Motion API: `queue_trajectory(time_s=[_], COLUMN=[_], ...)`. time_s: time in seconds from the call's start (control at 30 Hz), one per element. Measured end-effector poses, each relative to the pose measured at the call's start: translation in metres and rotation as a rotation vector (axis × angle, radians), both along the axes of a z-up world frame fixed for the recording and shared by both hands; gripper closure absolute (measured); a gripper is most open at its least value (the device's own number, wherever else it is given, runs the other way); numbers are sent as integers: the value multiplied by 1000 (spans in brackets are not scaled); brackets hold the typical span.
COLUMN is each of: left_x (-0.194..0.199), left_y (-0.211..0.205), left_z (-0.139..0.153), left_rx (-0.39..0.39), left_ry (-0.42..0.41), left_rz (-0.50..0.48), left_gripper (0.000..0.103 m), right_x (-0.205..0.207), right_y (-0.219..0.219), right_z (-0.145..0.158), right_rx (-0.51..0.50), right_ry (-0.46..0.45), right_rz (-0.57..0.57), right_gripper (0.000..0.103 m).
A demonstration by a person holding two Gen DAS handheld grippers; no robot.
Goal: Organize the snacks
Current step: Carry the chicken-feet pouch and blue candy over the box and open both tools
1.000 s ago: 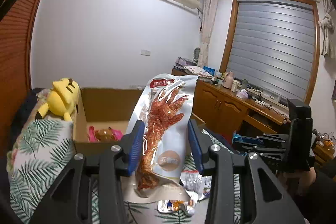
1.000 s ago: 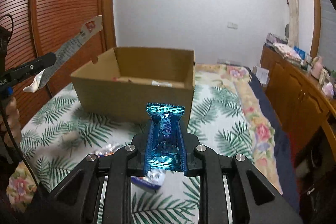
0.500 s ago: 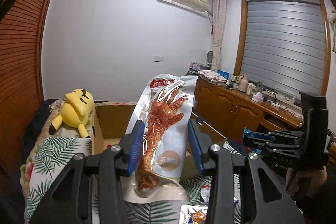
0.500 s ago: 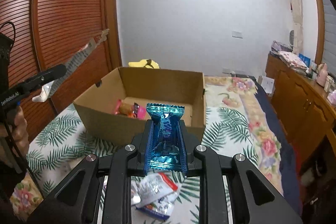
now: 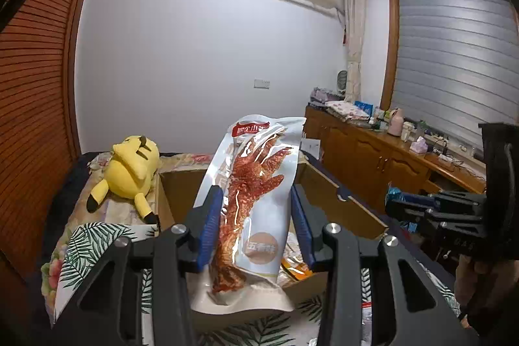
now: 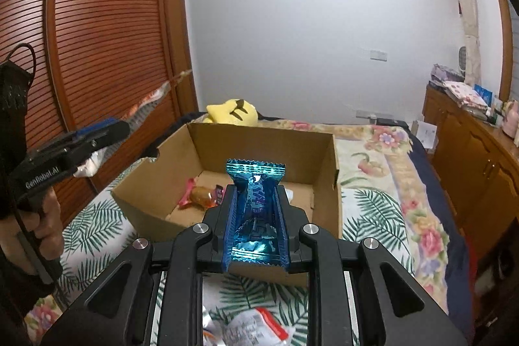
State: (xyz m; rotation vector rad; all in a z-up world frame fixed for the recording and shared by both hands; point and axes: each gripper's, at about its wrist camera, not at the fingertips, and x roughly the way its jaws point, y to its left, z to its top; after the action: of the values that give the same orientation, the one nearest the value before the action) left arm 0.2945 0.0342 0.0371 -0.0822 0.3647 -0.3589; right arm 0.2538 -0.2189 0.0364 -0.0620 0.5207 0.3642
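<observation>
My left gripper (image 5: pixel 256 216) is shut on a long white pouch with a red chicken foot (image 5: pixel 256 200), held upright over the near side of the open cardboard box (image 5: pixel 343 206). My right gripper (image 6: pixel 255 216) is shut on a shiny blue wrapped snack (image 6: pixel 255 213), held above the near wall of the same box (image 6: pixel 324 171). A pink-wrapped snack (image 6: pixel 199 195) lies inside the box. The left gripper shows at the left of the right wrist view (image 6: pixel 97 135), and the right gripper shows at the right of the left wrist view (image 5: pixel 421 209).
The box stands on a bed with a palm-leaf cover (image 6: pixel 373 209). A yellow plush toy (image 5: pixel 129 171) lies behind the box. Loose snack packets (image 6: pixel 256 326) lie on the bed below my right gripper. A wooden sideboard (image 5: pixel 389 158) runs along the right; a slatted wardrobe (image 6: pixel 107 38) stands left.
Both grippers have risen and moved forward toward the box, each still holding its snack. The box interior now shows in the right wrist view.
</observation>
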Motion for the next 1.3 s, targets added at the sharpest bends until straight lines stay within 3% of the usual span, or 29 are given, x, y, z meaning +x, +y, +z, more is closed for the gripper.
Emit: queue_trajectory(time_s=[0.63, 1.0, 1.3], left_x=[60, 71, 68], left_y=[-4, -11, -12], left_z=[-42, -53, -55], left_rx=[35, 59, 77], left_ry=[112, 139, 145], left_rz=[31, 39, 45], left_gripper=[62, 67, 67], right_x=[63, 83, 79], right_y=[26, 25, 26], right_z=[-37, -58, -57], right_rx=[-24, -19, -10], right_ry=[71, 123, 120], right_rz=[26, 21, 20], right_gripper=[83, 81, 80])
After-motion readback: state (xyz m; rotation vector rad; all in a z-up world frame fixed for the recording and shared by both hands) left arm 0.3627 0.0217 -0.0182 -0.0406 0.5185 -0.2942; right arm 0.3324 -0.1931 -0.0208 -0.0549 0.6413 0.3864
